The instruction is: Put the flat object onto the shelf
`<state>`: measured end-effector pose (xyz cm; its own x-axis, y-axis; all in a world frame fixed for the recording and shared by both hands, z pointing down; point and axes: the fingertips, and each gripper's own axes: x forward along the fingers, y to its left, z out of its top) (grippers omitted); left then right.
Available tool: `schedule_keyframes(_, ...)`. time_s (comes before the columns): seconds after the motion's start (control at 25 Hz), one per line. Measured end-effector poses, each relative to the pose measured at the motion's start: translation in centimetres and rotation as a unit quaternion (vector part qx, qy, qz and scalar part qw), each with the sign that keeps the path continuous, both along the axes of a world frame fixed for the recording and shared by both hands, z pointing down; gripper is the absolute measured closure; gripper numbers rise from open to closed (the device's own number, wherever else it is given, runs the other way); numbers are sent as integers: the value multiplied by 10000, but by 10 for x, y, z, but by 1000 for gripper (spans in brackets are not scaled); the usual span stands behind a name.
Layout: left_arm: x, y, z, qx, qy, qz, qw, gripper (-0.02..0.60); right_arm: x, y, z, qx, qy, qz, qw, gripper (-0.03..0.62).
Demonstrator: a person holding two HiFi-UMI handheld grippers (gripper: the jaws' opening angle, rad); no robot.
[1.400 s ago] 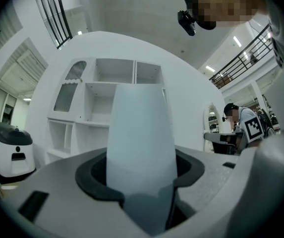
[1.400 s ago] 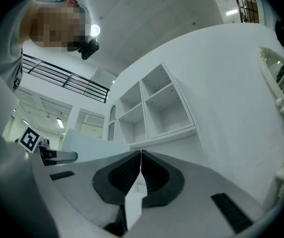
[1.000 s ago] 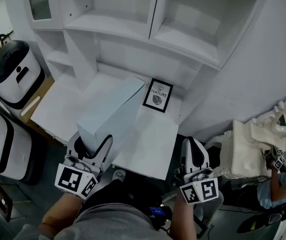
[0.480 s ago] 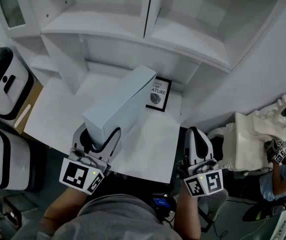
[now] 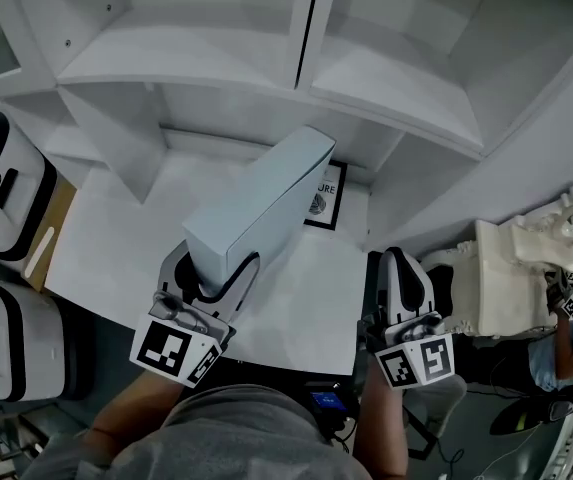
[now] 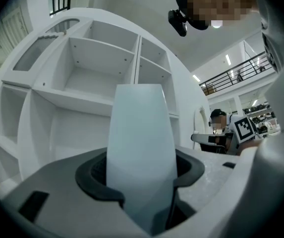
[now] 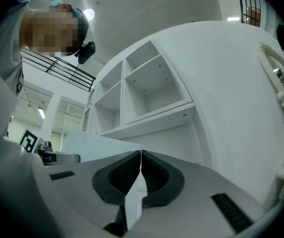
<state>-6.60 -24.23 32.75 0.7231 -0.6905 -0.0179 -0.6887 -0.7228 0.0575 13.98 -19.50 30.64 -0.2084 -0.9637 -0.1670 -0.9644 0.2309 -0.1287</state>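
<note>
Pale blue-white flat box (image 5: pixel 256 208) is clamped in the left gripper (image 5: pixel 218 268), whose jaws are held apart by it. The box slants toward 1 o'clock above the counter (image 5: pixel 106 238), short of the shelf (image 5: pixel 216 63). The right gripper (image 5: pixel 401 268) hangs at 5 o'clock; its own view shows the jaws pressed together and empty. Only the head view shows a framed print (image 5: pixel 324 206), its lettering half hidden behind the box.
</note>
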Motion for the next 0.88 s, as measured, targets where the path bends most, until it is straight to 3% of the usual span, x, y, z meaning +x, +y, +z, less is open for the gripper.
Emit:
schedule_keyframes(0.48, 21, -11, -4, -6, 113, 221, 9997, 316, 15, -9, -5, -6, -5, 182, 9998, 566)
schedule_keyframes(0.88, 45, -13, -6, -35, 99, -53, 9999, 316, 41, -16, -5, -73, -48, -78, 9999, 566)
